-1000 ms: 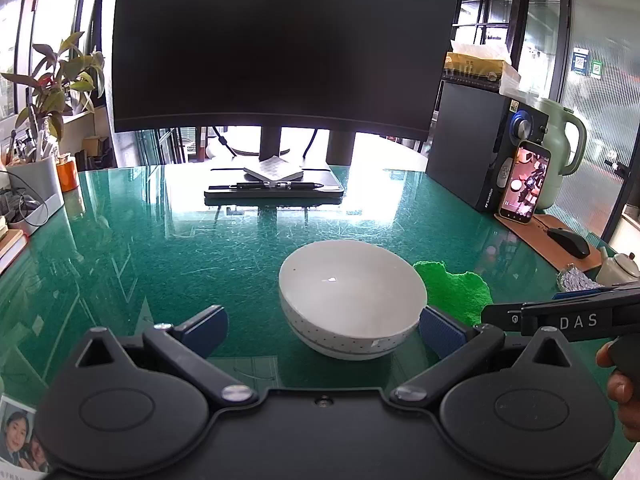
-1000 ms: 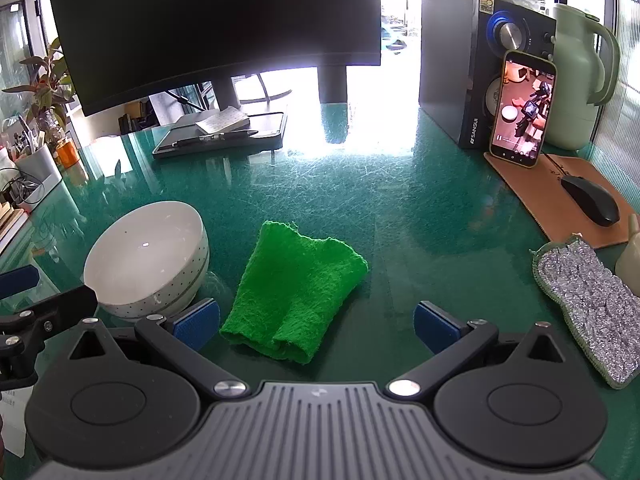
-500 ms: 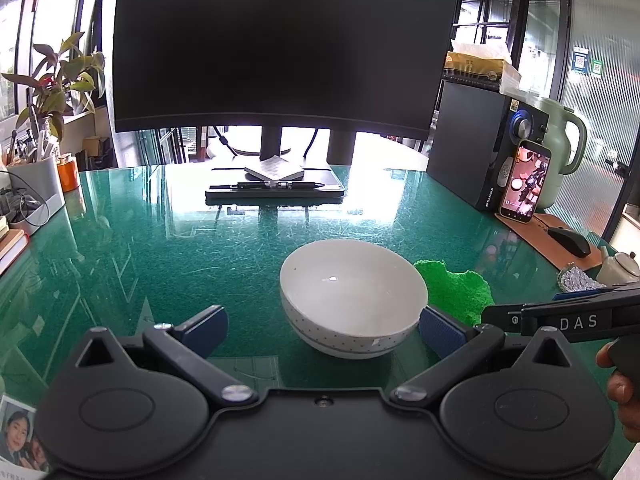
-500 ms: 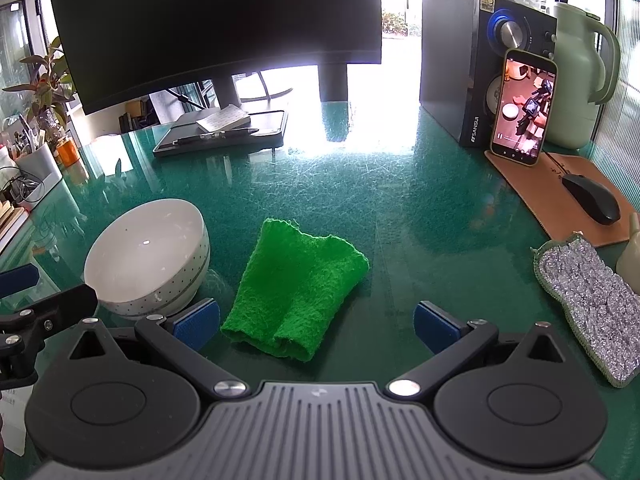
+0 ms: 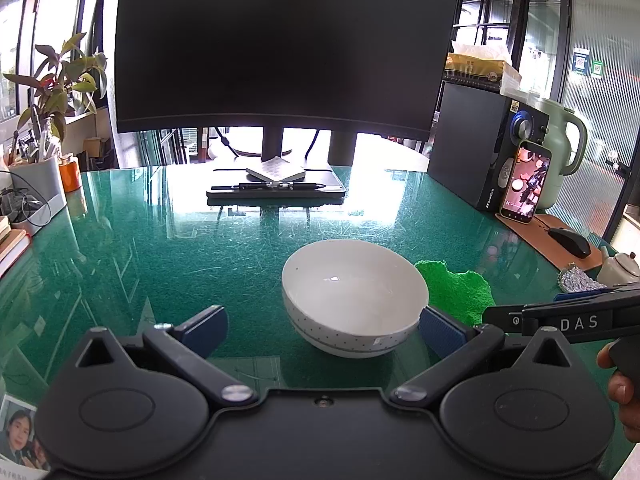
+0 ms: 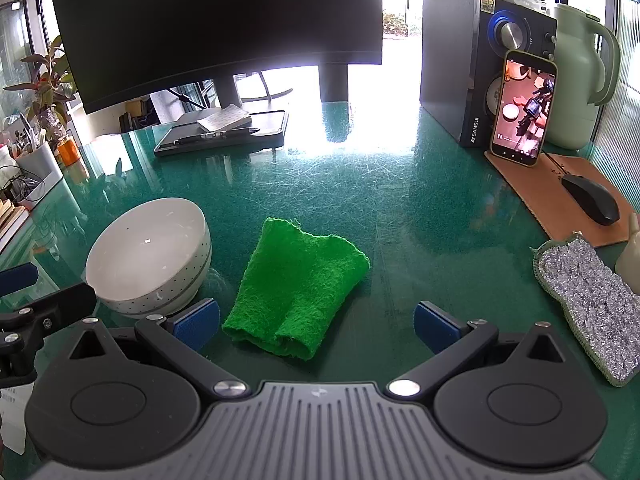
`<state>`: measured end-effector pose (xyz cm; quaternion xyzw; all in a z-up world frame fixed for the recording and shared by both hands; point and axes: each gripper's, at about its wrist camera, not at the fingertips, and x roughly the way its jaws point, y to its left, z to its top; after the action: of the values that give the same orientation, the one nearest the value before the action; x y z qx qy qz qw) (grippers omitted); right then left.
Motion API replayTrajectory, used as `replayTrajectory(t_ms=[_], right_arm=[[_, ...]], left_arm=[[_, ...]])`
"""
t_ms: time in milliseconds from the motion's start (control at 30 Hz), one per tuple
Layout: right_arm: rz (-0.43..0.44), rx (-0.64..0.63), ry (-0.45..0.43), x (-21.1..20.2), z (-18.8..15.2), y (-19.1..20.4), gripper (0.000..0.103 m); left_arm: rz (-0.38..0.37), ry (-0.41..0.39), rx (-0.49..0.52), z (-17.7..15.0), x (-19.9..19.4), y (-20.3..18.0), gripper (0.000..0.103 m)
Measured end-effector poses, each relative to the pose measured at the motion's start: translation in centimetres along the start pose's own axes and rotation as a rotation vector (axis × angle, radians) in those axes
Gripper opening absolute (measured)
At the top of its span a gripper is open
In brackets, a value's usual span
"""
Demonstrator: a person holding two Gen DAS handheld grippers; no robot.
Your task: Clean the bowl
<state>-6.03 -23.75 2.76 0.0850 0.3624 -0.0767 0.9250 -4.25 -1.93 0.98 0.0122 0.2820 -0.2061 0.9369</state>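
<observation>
2 grippers, left gripper (image 5: 322, 330) and right gripper (image 6: 316, 322), gape near the bowl (image 5: 354, 300) (speaker (image 6: 476, 68) reads "SANSUI").

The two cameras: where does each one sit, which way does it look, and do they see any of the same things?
Left wrist: sits on the left gripper, looking forward over its open fingers at the bowl; the right gripper and the person's hand show at its right edge.
Right wrist: sits on the right gripper, looking forward over its open fingers at the cloth; the left gripper shows at its left edge.
Shared: bowl, cloth, monitor, phone, mouse.
</observation>
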Motion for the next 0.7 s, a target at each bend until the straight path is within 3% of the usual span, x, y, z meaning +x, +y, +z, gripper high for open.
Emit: replayTrajectory(t_ms=[700], right_arm=[[-0.004, 0.002, 0.002, 0.05, -0.04, -0.04, 0.103]], left_arm=[[0.001, 0.003, -0.003, -0.11, 0.21, -0.06, 0.103]])
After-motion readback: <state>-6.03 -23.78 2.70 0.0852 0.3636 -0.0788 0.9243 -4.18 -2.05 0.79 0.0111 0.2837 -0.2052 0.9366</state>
